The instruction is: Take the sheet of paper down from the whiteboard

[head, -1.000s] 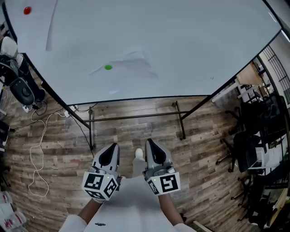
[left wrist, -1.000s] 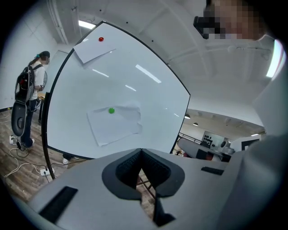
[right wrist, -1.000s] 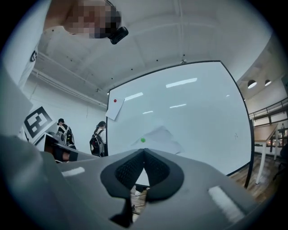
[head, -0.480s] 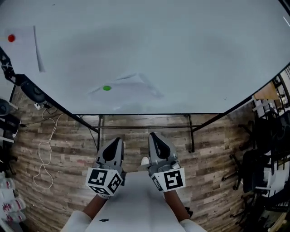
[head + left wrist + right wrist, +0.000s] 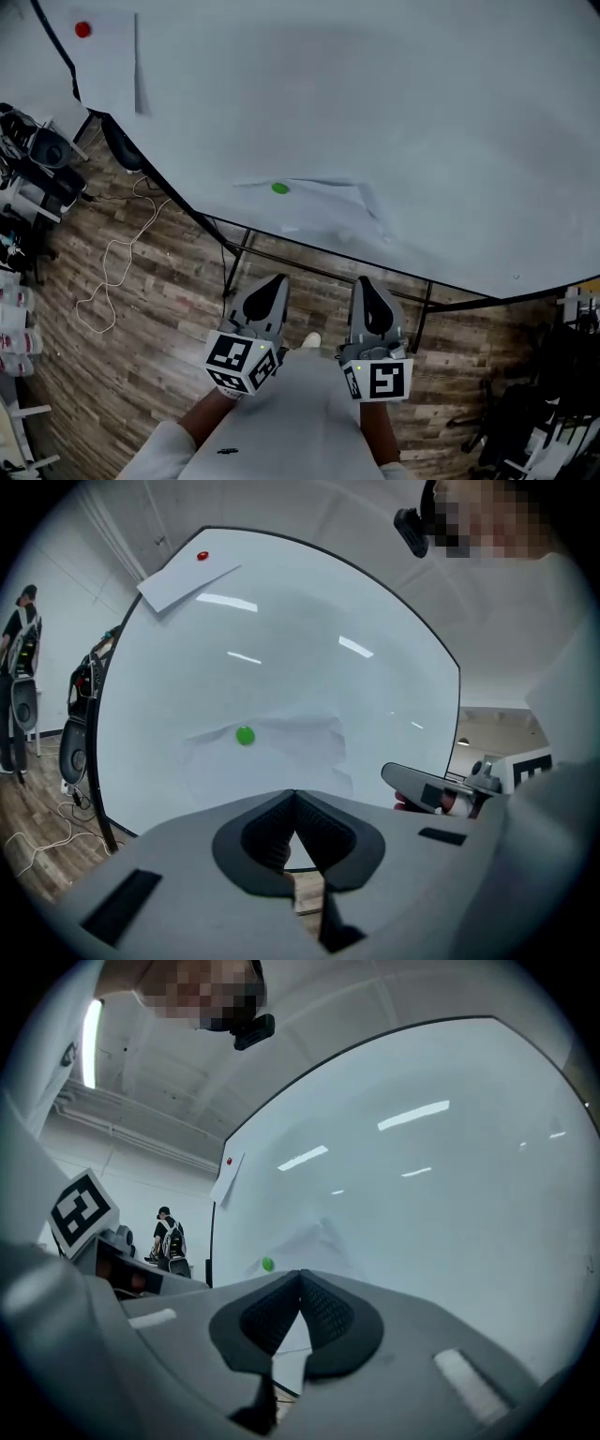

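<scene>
A crumpled white sheet of paper (image 5: 319,204) hangs low on the whiteboard (image 5: 394,112), pinned by a green magnet (image 5: 279,188). It also shows in the left gripper view as the sheet (image 5: 281,752) with its magnet (image 5: 245,735), and faintly in the right gripper view as the sheet (image 5: 314,1241) with its magnet (image 5: 268,1264). A second sheet (image 5: 111,58) with a red magnet (image 5: 82,29) hangs at the board's upper left corner. My left gripper (image 5: 272,289) and right gripper (image 5: 370,292) are both shut and empty, side by side, short of the board and below the sheet.
The whiteboard stands on a black metal frame (image 5: 246,246) over a wood-plank floor (image 5: 141,309). A white cable (image 5: 108,272) lies on the floor at left, with gear and bottles (image 5: 28,187) along the left edge. A person (image 5: 171,1235) stands far off beside the board.
Both grippers have moved toward the board and to the right in the head view. The board has swung round in view, and the crumpled sheet now sits just ahead of the jaws.
</scene>
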The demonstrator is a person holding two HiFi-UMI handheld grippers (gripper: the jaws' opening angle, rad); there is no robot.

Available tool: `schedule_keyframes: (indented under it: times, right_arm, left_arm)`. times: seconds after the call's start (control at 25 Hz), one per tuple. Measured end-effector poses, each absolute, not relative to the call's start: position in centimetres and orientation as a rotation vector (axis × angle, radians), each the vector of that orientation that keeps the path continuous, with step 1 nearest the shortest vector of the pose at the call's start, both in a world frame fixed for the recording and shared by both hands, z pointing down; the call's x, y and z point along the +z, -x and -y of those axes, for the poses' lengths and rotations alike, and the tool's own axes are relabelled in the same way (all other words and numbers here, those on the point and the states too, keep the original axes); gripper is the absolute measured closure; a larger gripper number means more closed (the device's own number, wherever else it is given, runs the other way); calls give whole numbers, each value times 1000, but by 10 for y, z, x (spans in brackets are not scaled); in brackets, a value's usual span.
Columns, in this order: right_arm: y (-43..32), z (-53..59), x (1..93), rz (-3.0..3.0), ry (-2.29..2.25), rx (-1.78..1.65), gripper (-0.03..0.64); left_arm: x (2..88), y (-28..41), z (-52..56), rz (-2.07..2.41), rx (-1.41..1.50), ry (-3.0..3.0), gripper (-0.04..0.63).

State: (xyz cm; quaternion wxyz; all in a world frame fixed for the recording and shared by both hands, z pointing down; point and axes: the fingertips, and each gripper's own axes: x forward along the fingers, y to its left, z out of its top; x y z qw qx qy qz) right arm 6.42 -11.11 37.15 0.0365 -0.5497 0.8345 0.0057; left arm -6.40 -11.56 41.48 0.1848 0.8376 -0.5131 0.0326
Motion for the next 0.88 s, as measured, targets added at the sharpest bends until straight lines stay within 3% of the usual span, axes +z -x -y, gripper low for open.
schedule_keyframes:
  times: [0.84, 0.88]
  right_arm:
    - [-76, 151, 343, -2642, 1704, 211, 606]
    - [-76, 154, 341, -2659, 1689, 216, 538]
  left_arm:
    - [409, 53, 148, 1456, 27, -2325, 595]
    - [408, 52, 148, 1457, 24, -2326, 595]
